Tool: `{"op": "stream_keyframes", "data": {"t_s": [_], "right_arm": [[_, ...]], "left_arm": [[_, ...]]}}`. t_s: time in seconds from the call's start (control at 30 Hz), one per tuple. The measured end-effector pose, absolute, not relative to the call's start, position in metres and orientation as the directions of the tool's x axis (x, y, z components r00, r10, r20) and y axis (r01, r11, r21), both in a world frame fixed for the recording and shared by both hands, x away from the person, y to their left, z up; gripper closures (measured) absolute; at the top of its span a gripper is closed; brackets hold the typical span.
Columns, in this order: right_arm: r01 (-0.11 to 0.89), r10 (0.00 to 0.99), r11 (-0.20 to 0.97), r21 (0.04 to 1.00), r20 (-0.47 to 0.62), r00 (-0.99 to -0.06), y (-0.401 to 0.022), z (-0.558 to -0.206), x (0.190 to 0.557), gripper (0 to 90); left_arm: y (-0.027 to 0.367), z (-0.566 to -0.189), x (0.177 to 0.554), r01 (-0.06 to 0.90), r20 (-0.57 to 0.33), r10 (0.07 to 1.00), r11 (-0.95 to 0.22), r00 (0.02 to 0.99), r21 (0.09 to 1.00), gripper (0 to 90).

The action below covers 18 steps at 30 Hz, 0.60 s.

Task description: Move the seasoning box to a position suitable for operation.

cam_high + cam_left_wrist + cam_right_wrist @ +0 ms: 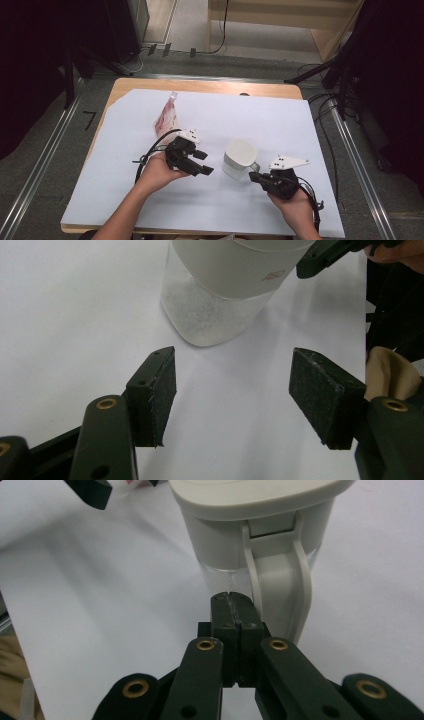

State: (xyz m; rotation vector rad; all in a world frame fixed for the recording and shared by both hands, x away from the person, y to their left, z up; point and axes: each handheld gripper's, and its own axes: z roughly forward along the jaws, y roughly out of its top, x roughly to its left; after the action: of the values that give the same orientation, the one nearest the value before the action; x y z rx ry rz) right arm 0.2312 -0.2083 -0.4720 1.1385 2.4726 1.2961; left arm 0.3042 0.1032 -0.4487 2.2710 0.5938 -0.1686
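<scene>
A white jug (239,157) with a grey lid and a clear lower body stands upright in the middle of the white sheet. My left gripper (202,162) lies to its left, open, with bare sheet between its pads; in the left gripper view (232,390) the jug (225,290) sits a short way beyond the jaws. My right gripper (254,176) is at the jug's right, beside the handle. In the right gripper view (232,600) its pads are pressed together with nothing between them, the tips just left of the jug's handle (280,580).
A red and white pouch (166,120) stands behind the left hand. The white sheet (125,190) covers most of the wooden table (200,86). Cables and dark stands line the floor on both sides.
</scene>
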Motion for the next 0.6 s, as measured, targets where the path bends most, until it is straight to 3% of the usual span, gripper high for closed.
{"op": "stream_keyframes", "data": {"t_s": [0.6], "right_arm": [[0.593, 0.726, 0.290, 0.751, 0.230, -0.647, -0.235, -0.471, 0.256, 90.0]], "left_arm": [[0.102, -0.447, 0.304, 0.464, -0.297, 0.363, -0.588, 0.883, 0.663, 36.1]]}}
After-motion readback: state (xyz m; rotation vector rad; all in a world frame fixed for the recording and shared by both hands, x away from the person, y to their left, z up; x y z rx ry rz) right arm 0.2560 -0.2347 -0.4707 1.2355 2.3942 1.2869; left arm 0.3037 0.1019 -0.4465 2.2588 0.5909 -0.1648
